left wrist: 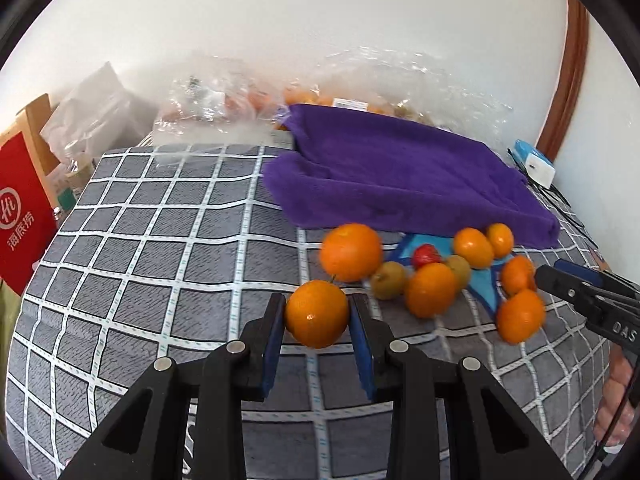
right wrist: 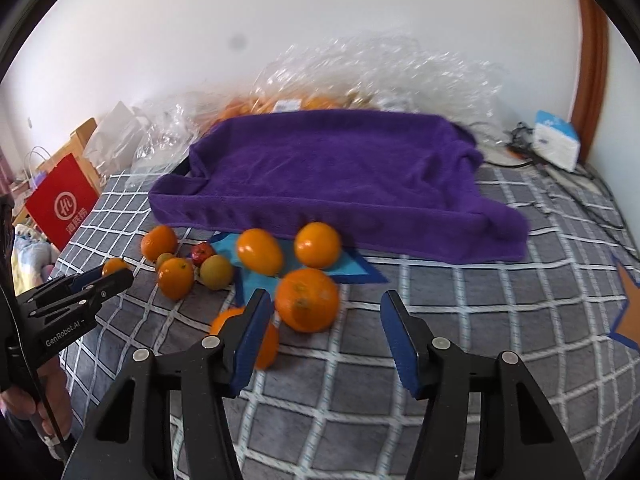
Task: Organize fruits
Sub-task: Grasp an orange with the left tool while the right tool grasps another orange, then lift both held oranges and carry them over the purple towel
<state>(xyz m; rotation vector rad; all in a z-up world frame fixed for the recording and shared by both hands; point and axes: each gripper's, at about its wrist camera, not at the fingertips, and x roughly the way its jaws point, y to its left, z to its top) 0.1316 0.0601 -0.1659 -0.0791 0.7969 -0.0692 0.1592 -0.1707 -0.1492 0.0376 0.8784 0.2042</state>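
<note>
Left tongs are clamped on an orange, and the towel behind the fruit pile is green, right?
Not quite: the towel is purple, as the left wrist view shows. The rest holds: the left tongs are clamped on an orange.

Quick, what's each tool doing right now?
Left tool: shut on an orange.
Right tool: open, holding nothing; another orange sits between its fingers.
</note>
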